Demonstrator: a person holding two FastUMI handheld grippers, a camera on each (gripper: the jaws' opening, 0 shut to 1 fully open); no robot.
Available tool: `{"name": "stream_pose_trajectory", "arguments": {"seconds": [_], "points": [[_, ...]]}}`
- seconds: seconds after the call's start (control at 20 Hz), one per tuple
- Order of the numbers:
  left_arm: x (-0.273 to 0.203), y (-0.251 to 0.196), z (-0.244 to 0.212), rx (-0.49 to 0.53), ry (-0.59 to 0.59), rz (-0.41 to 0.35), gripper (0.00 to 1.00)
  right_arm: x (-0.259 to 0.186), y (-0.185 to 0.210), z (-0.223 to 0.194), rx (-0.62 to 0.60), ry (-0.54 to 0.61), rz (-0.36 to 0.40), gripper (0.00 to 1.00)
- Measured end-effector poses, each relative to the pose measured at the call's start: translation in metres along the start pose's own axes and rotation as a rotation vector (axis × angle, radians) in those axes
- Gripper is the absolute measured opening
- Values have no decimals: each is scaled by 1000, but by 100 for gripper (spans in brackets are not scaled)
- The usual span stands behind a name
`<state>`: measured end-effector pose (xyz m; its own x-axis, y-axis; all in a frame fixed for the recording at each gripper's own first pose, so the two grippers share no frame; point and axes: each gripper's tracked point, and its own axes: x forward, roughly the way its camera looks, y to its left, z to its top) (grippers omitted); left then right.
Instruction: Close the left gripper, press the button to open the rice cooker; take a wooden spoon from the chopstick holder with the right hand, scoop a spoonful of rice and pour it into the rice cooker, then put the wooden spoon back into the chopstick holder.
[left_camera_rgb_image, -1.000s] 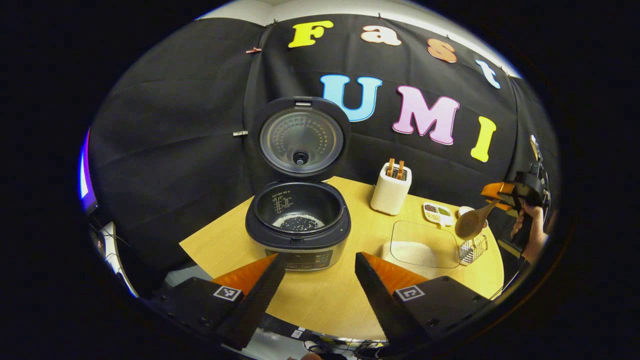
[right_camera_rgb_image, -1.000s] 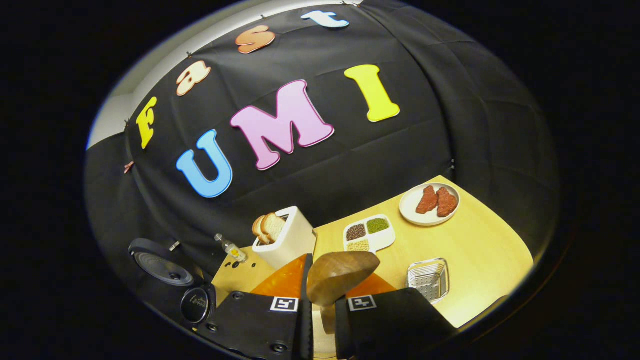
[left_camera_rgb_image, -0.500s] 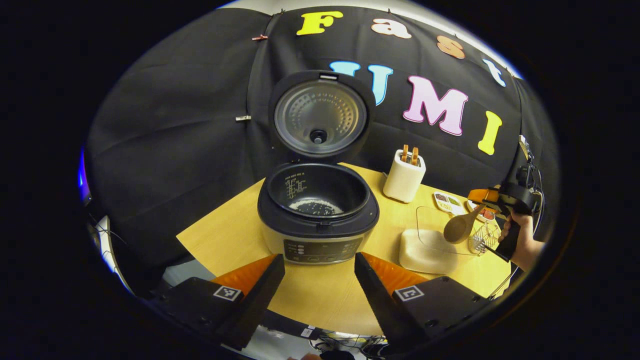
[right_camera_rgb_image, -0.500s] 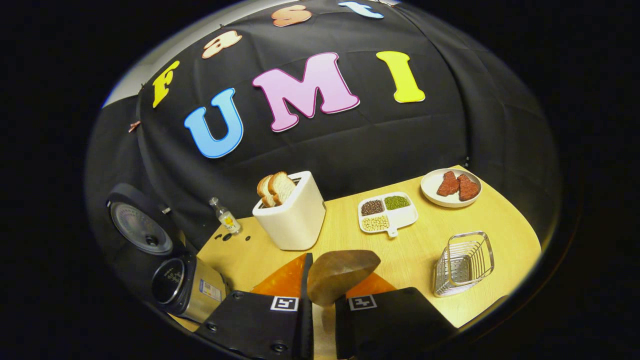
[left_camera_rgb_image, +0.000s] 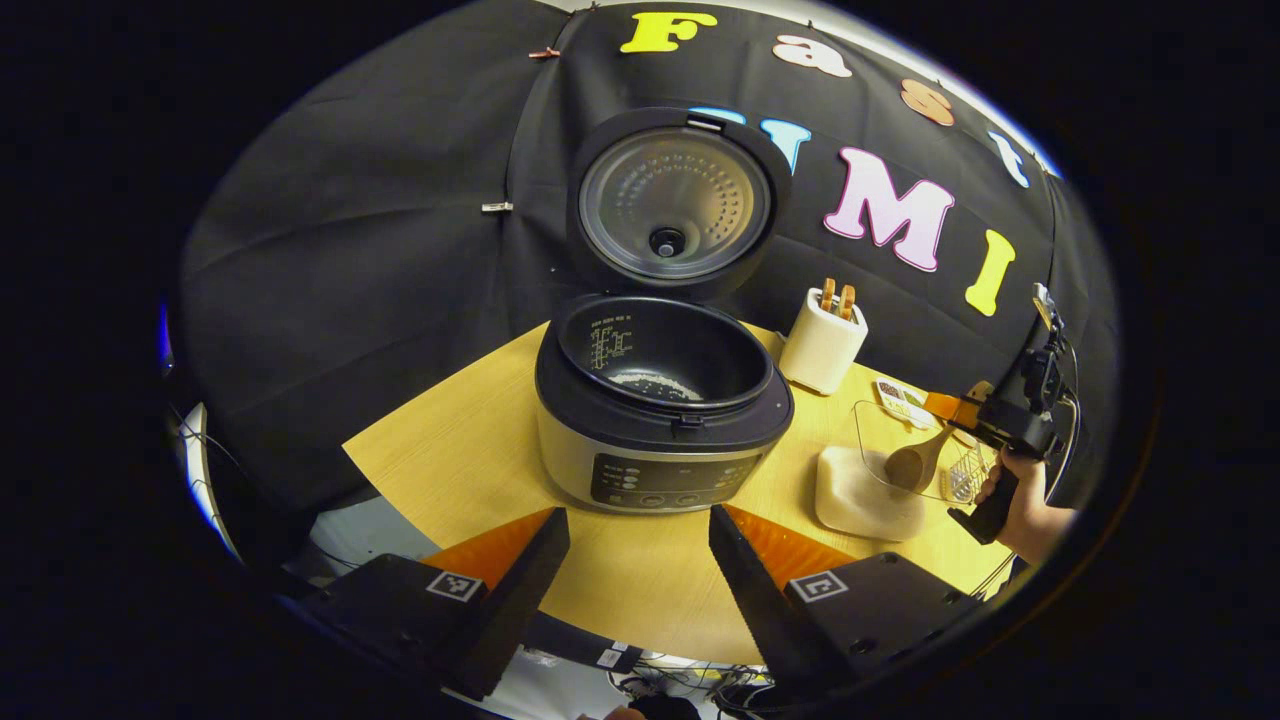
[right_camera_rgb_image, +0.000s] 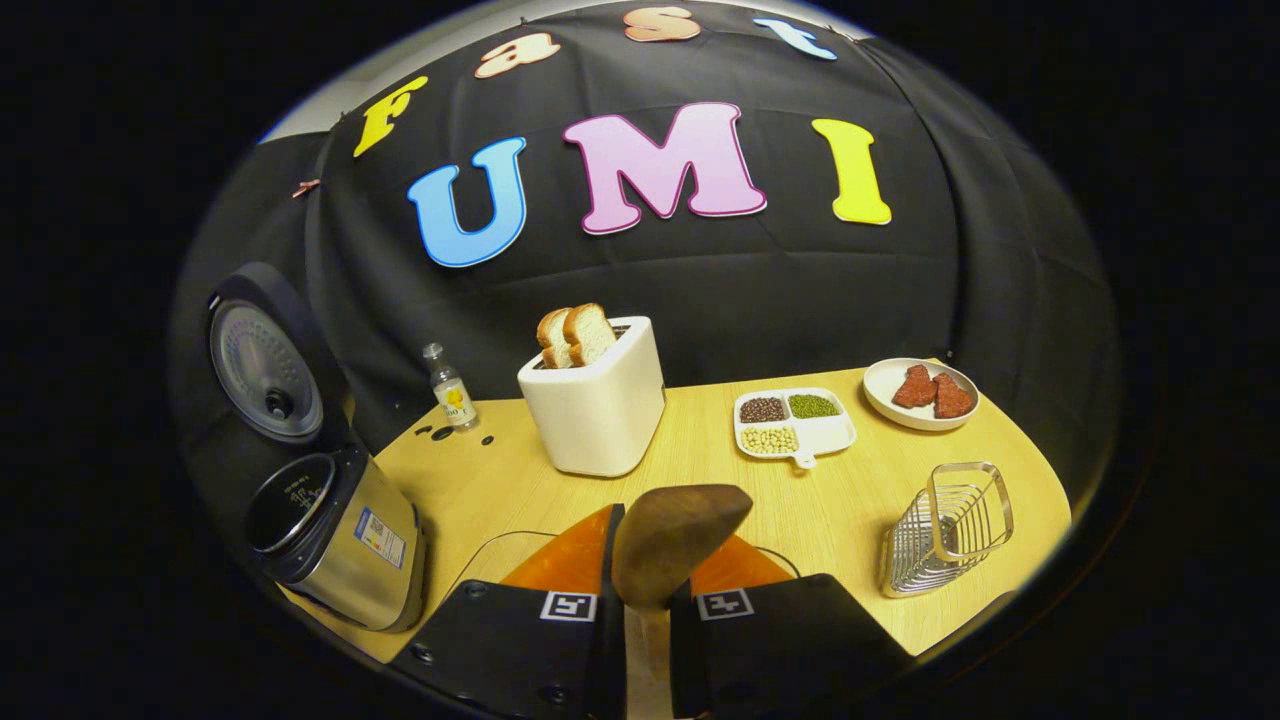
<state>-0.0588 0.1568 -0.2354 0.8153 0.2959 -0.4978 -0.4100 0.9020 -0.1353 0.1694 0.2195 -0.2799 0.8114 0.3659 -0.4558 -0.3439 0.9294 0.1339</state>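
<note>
Now, by parts.
Left gripper (left_camera_rgb_image: 640, 550): fingers spread wide, nothing between them, before the rice cooker (left_camera_rgb_image: 660, 410).
Rice cooker: lid up, a little rice in the pot.
Right gripper (right_camera_rgb_image: 645, 600): fingers pressed on the wooden spoon (right_camera_rgb_image: 675, 540) handle.
Wooden spoon: bowl over the clear rice container (left_camera_rgb_image: 880, 470).
Wire holder (right_camera_rgb_image: 945, 525): right of the spoon.

I'm seeing a matt wooden spoon (right_camera_rgb_image: 672, 545), brushed-metal rice cooker (left_camera_rgb_image: 660, 440) shining, smooth wood-grain counter (right_camera_rgb_image: 850, 500), wire basket (right_camera_rgb_image: 945, 525) gleaming
</note>
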Motion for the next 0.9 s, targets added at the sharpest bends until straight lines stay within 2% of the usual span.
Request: {"name": "stream_pose_trajectory", "arguments": {"seconds": [0.35,0.45,0.5,0.55,0.7,0.75,0.8,0.9], "points": [[-5,3,-4,-24,2,2,95,-5,15,-20,158,70,-17,22],[-8,3,-5,-21,1,-1,95,-5,23,-25,234,104,-3,22],[-8,3,-4,-19,1,0,95,-5,27,-26,275,118,2,17],[-9,4,-3,-19,0,2,95,-6,29,-27,307,129,5,22],[-9,9,-1,-29,-3,8,95,-4,41,-28,370,161,22,22],[-10,11,0,-32,-4,11,95,-5,46,-28,394,172,32,17],[-9,12,1,-35,-5,13,95,-5,51,-27,417,180,42,22],[-10,12,4,-38,-8,16,95,-7,56,-26,451,195,52,22]]}}
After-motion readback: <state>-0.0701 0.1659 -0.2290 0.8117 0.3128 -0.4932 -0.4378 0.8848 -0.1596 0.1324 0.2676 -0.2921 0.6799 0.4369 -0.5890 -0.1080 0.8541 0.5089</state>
